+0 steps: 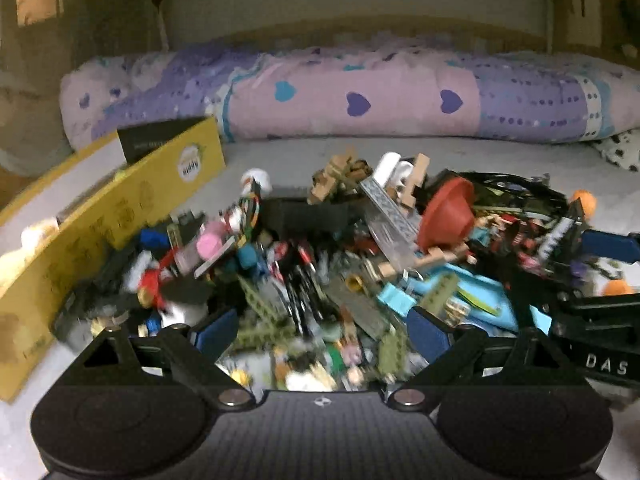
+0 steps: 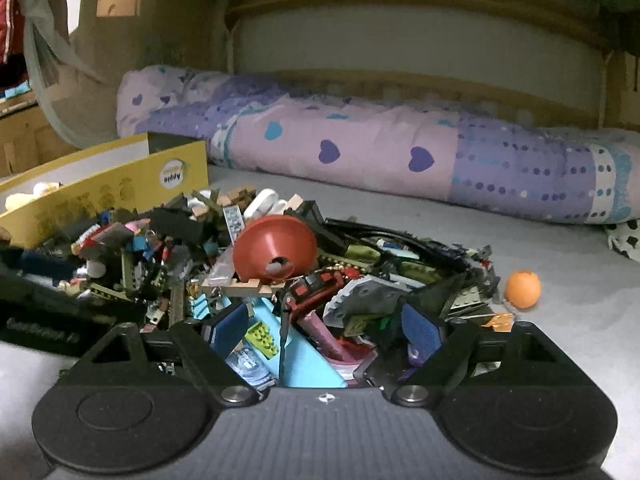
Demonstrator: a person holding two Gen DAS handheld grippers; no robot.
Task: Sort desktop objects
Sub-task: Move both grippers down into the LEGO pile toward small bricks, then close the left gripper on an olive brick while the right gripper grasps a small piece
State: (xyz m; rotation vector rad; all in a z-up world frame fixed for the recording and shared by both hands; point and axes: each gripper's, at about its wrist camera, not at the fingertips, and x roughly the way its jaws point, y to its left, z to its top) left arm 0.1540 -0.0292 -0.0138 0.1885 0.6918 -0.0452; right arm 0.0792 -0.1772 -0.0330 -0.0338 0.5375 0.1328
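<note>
A big heap of mixed toy bricks and small parts (image 1: 320,272) lies on the grey surface, and the same heap (image 2: 280,280) fills the right wrist view. A red funnel (image 1: 444,216) sits on top of it, the same red funnel (image 2: 276,246) showing its spout toward the right camera. My left gripper (image 1: 324,332) hangs open over the near side of the heap with nothing pinched between its blue pads (image 1: 216,330). My right gripper (image 2: 324,332) is open too, low over light blue and pink pieces (image 2: 304,344). The right gripper's body (image 1: 600,320) shows at the left view's right edge.
A yellow cardboard box (image 1: 120,216) stands at the left of the heap, seen also as the yellow box (image 2: 100,192). A rolled purple quilt with hearts (image 2: 380,152) lies behind. An orange ball (image 2: 522,288) rests on the grey surface (image 2: 560,340) right of the heap.
</note>
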